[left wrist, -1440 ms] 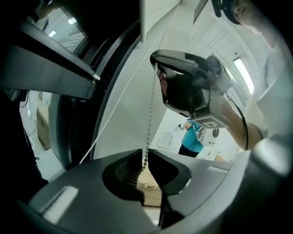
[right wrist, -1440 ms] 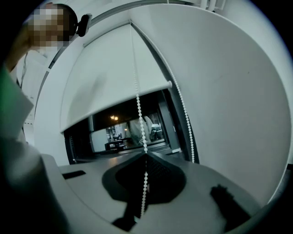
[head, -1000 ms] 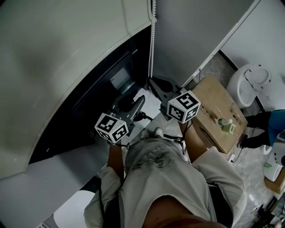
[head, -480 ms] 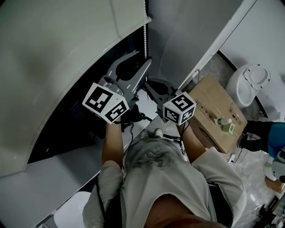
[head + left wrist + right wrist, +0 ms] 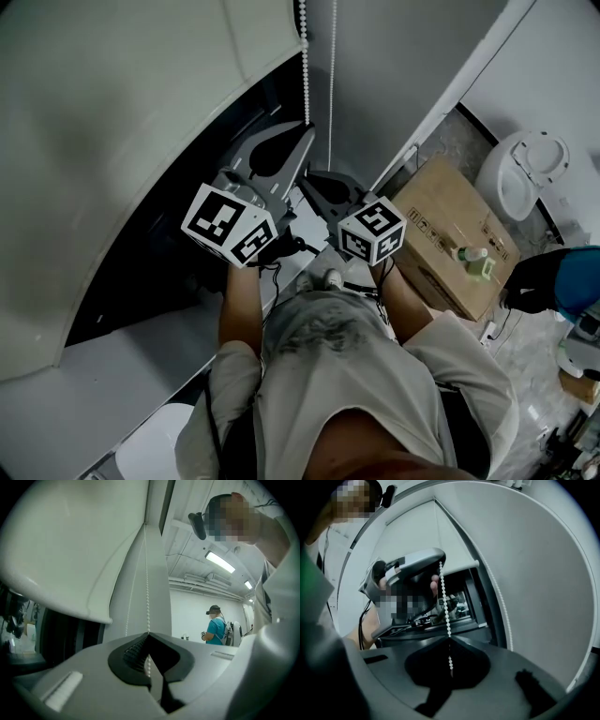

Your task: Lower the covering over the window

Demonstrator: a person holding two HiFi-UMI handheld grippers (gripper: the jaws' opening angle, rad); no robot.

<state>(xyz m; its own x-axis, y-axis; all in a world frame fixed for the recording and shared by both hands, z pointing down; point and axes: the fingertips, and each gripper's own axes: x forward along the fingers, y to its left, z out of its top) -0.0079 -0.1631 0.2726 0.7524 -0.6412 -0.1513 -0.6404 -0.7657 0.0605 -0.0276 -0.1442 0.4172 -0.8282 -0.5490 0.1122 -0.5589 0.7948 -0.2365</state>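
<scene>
Bead chain (image 5: 304,56) — pinched by just-closed left hand-held gripper (image 5: 149,635), and lower by right hand-held gripper (image 5: 450,640).

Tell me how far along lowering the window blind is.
Partly done: the blind hangs partway, with dark window glass showing below its edge. In hand: both tools are shut on the bead chain, the left tool having just closed higher up than the right tool. Left: pull the chain until the glass is covered.

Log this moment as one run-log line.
left hand-held gripper: just closed on bead chain | right hand-held gripper: shut on bead chain, lower | roller blind: partly down
</scene>
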